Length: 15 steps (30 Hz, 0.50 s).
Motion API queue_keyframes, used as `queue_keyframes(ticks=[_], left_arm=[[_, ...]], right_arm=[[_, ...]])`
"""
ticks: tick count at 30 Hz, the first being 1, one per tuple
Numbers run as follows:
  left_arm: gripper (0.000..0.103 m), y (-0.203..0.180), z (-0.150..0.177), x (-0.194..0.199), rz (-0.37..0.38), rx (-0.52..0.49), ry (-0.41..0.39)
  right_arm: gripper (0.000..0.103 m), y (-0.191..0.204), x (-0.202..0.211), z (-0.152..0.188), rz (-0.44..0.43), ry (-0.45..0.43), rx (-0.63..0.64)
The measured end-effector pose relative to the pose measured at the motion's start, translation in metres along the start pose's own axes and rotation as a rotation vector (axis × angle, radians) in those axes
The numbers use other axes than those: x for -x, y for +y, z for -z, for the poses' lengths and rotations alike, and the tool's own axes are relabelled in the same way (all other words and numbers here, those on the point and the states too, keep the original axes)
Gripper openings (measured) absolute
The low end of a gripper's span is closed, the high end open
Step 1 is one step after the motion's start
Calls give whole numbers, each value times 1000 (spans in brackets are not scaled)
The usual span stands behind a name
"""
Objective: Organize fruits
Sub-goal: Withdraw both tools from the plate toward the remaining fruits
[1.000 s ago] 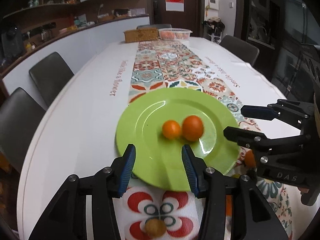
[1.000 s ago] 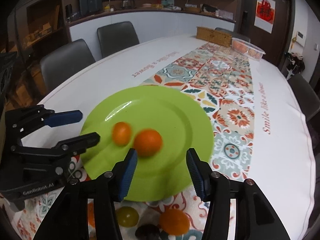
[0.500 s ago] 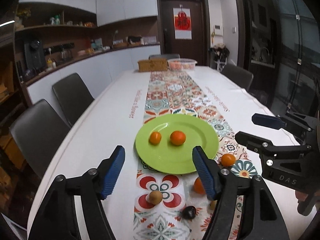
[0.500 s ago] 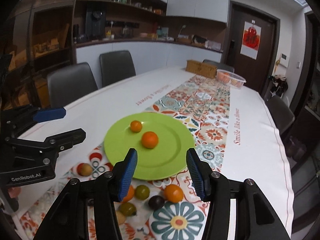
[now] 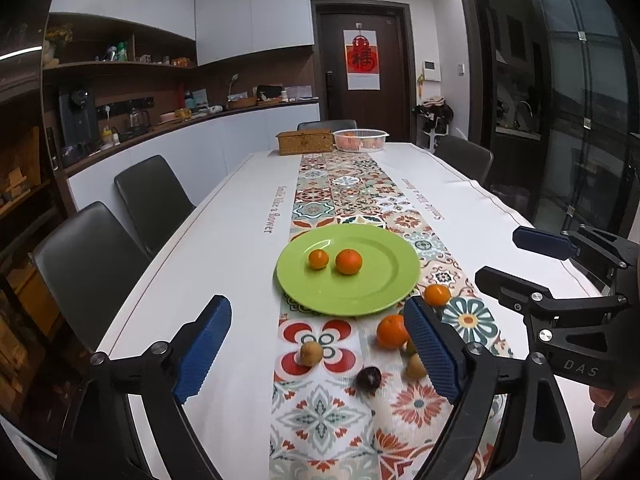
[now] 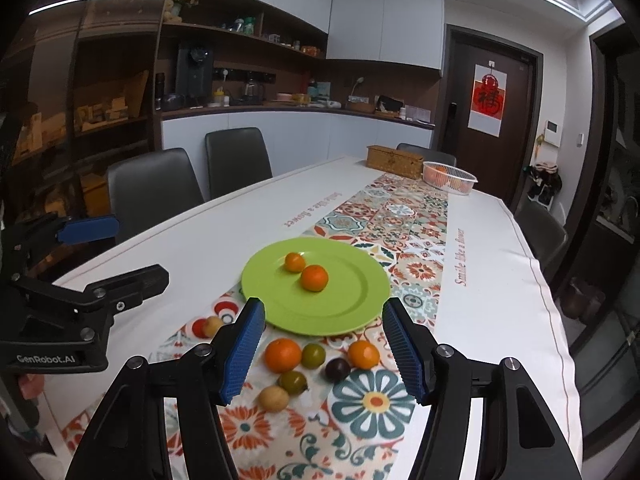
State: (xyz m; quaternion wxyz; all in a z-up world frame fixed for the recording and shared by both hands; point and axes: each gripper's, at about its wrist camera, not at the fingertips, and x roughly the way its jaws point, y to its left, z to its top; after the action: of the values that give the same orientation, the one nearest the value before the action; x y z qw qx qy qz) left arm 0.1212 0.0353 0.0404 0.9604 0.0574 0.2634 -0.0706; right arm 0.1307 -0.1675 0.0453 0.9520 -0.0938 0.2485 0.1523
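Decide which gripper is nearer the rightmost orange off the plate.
Right. The orange lies just ahead, between the right gripper's fingers; the left gripper hangs farther off to its left.

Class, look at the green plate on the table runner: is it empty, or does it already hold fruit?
Not empty. The green plate holds two oranges, side by side; the other fruits lie off it on the runner.

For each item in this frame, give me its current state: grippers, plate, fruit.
left gripper: jaws open, empty
right gripper: jaws open, empty
green plate: flat on the runner, holding two oranges
two oranges on plate: side by side
loose fruit: scattered on the runner in front of the plate
white basket: at far end, holding oranges
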Motion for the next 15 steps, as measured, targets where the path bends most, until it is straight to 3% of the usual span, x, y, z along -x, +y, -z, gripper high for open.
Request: queue_keyframes(ticks=[15], left_arm=[[90,-9,30,-6,65,-89,22]], right_arm=[[62,14,2,37,-3,77,-11]])
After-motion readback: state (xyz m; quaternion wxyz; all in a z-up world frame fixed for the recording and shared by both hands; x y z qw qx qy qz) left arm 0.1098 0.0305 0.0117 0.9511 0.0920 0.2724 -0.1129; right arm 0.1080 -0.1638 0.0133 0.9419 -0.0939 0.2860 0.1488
